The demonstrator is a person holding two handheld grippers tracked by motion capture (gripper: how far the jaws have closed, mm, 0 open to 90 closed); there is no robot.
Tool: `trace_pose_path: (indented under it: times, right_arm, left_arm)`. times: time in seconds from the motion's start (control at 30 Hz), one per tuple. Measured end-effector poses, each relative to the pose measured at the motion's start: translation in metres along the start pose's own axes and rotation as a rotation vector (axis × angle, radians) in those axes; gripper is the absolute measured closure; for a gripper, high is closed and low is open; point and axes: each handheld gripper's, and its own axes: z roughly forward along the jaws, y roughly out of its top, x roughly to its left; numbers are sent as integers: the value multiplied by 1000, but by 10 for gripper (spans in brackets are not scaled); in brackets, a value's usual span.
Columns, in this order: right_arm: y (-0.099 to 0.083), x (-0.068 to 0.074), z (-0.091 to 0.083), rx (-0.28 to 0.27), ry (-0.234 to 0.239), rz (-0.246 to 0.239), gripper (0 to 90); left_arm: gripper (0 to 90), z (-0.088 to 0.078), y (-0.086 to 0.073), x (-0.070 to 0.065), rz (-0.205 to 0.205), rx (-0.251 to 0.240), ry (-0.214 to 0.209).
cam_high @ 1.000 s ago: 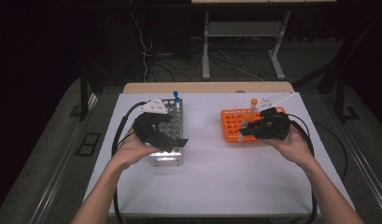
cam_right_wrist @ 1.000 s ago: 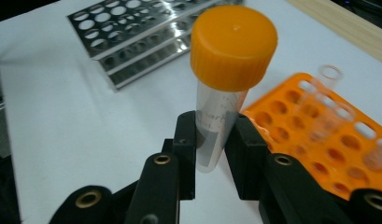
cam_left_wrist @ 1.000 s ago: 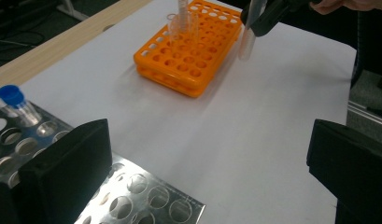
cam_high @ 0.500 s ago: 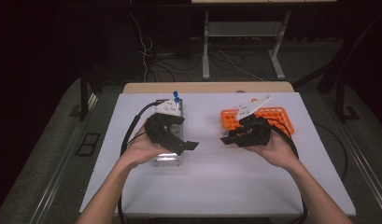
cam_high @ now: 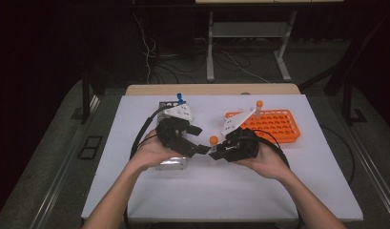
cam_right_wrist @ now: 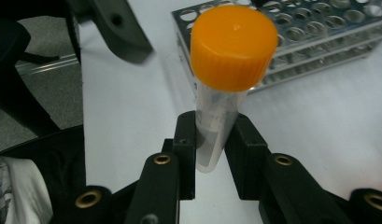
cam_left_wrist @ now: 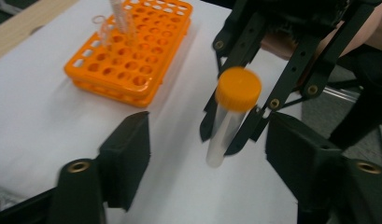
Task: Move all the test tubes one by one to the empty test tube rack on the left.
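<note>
We read this as a hand-over in mid-air. The right gripper (cam_high: 215, 153) is clenched on a clear tube with an orange screw cap (cam_right_wrist: 234, 45), its pads pinching the tube low on the body, so the cap and upper length stay free for the other claw to take. The tube (cam_high: 213, 141) is held upright above the white table top, between the two racks, near neither.

The left gripper (cam_high: 201, 139) faces it from the other side. Its jaws have just been closing, but in the left gripper view they stand apart on either side of the tube (cam_left_wrist: 231, 116) with a clear gap each way, so we call that claw released and holding nothing. Taking the tube probably needs the left jaws to close above the right pads.

The orange tube rack (cam_high: 271, 125) sits to the right behind the right hand, one orange-capped tube (cam_high: 259, 106) standing in it, most holes empty. The metal rack (cam_right_wrist: 291, 32) lies under and behind the left hand, with a blue-capped tube (cam_high: 181, 98) at its far end. We guess the tube is headed there.

Surface: a white sheet on the table (cam_high: 297, 191), with a wood edge along the far side. The room is dark, with grey carpet, loose cables on the floor and the legs of another table behind.
</note>
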Motion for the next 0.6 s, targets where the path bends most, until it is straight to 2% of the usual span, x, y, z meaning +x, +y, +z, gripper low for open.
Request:
trace_pose_path:
  times: [0.17, 0.33, 0.47, 0.6]
  right_arm:
    - [4, 5, 9, 6, 22, -13, 737]
    - [6, 7, 15, 4, 34, -12, 736]
    - [8, 8, 16, -4, 43, -9, 736]
    - [7, 8, 18, -1, 48, -5, 734]
  left_arm:
    - [424, 3, 0, -3, 30, 15, -27]
    - [596, 4, -1, -4, 38, 19, -41]
    - [676, 6, -2, -6, 59, 27, -47]
    - [683, 7, -1, -6, 67, 34, -51]
